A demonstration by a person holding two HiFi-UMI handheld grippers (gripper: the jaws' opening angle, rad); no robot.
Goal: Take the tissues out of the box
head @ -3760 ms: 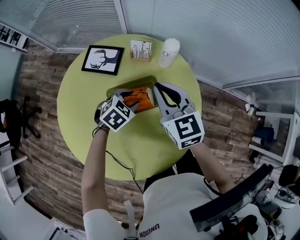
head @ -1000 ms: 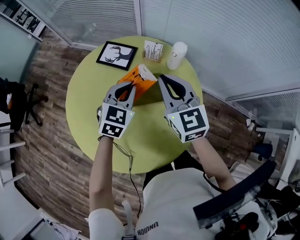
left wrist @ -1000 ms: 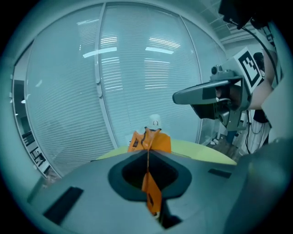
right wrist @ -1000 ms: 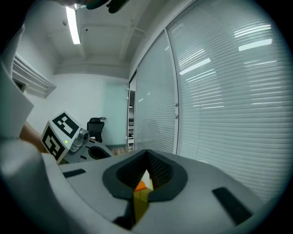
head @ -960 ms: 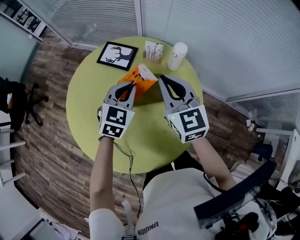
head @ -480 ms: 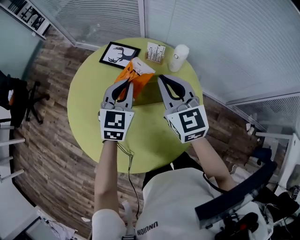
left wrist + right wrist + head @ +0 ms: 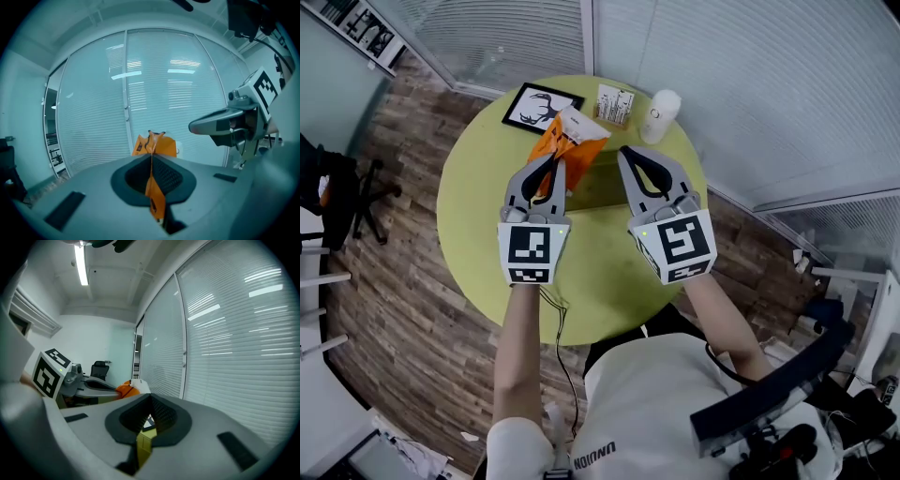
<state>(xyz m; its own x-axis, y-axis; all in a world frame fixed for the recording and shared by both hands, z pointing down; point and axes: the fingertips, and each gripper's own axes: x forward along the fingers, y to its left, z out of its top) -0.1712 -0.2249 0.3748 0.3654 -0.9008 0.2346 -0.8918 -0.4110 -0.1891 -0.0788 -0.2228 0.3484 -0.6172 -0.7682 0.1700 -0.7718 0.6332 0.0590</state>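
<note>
Left gripper (image 7: pixel 549 173) has its jaws pressed tight on the orange tissue pack (image 7: pixel 567 145), pinching a thin fold of it. The pack hangs off the jaw tips over the far-left corner of the olive box (image 7: pixel 598 180). Right gripper (image 7: pixel 630 161) sits just right of the box, jaws clamped on a yellow-olive strip of its wall.

Room to move: the near half of the round desk (image 7: pixel 581 281) is bare right to its edge, and so is the left side. The far edge is crowded, with a framed deer picture (image 7: pixel 542 105), a small card stand (image 7: pixel 616 103) and a white cylinder (image 7: pixel 661 112) in a row. The pack's white end is just beside the frame and the stand. Beyond the far edge are blinds (image 7: pixel 741 84), and wooden floor (image 7: pixel 394 281) rings the rest.

From above, the jaw tips hide both grips. The left gripper view shows the orange pack (image 7: pixel 154 143) squeezed between the pads and fanning out beyond them, with the right gripper (image 7: pixel 234 125) off to its right. The right gripper view shows the box wall (image 7: pixel 143 446) in its bite, the left gripper (image 7: pixel 89 385) to its left, and the pack (image 7: pixel 127 389) at that gripper's tip.
</note>
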